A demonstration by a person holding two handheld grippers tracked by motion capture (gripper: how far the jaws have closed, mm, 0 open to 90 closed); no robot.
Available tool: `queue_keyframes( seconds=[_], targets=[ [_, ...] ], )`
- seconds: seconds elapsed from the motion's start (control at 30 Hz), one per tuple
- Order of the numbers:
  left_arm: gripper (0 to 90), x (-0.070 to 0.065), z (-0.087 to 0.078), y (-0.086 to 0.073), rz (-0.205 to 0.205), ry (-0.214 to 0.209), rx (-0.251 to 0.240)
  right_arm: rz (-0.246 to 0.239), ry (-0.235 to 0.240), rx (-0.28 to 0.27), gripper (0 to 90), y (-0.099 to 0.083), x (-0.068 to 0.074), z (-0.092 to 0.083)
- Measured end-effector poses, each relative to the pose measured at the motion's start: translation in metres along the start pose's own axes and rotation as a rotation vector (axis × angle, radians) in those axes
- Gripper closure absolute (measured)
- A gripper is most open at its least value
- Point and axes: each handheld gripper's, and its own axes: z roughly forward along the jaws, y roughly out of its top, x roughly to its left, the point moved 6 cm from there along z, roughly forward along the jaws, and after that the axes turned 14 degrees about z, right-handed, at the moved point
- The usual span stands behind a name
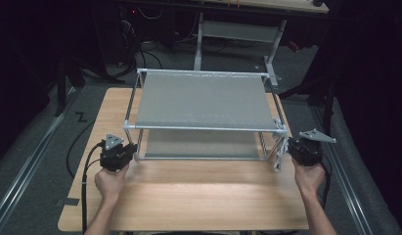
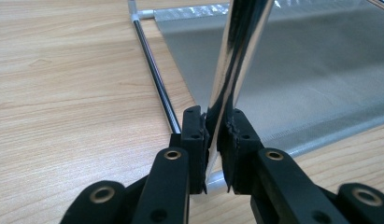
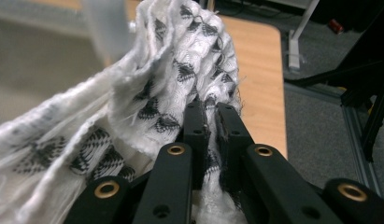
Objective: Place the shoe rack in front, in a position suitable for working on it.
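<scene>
High view: two-tier rack (image 1: 203, 100) stood square on wooden table (image 1: 189, 196), long axis running left-right; dark room, grey floor (image 1: 32, 147) around. Left gripper (image 1: 132, 149) set at near-left leg.
Left gripper view: chrome leg (image 2: 236, 56) clamped between jaws, leaning slightly.
Right gripper view: right gripper (image 3: 210, 121) clenched on white patterned cloth (image 3: 147, 93), bunched, draped leftward.

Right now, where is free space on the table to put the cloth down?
The wooden table is bare in front of the rack, between the two hands. The rack's top shelf is also bare. It is crowded at the front corners: the left tongs grip a chrome post, and the right tongs hold the cloth.
</scene>
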Motion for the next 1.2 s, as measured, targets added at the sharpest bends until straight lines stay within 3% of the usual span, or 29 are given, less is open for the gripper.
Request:
queue_keyframes(
  seconds=[0.2, 0.43, 0.67, 0.77, 0.87, 1.0, 1.07, 1.2],
  targets=[
    [80.1, -0.001, -0.001, -0.001, 0.000, -0.002, -0.003, -0.034, -0.015, 0.050, 84.5, -0.024, 0.006, 0.013],
    [80.2, 0.000, 0.000, 0.000, 0.016, -0.011, 0.008, 0.008, 0.006, 0.081, 84.5, -0.046, 0.005, 0.030],
    [80.2, 0.003, 0.004, 0.003, 0.014, -0.006, 0.024, 0.007, -0.016, 0.094, 84.2, -0.050, 0.007, 0.045],
    [80.3, 0.002, 0.004, 0.004, 0.010, 0.007, 0.026, 0.006, -0.036, 0.072, 84.1, -0.050, 0.008, 0.048],
    [80.1, 0.003, 0.004, 0.004, 0.010, 0.003, 0.027, 0.012, -0.036, 0.071, 82.7, -0.049, 0.007, 0.048],
    [80.2, 0.004, 0.005, 0.005, 0.005, 0.012, 0.031, 0.033, -0.038, 0.059, 71.9, -0.046, 0.004, 0.044],
    [80.0, 0.004, 0.005, 0.004, -0.008, 0.012, 0.022, 0.051, -0.016, 0.043, 67.8, -0.047, 0.004, 0.036],
    [80.1, 0.002, 0.006, 0.005, 0.000, 0.013, 0.028, 0.041, 0.025, 0.023, 62.9, -0.047, 0.007, 0.022]
  ],
)
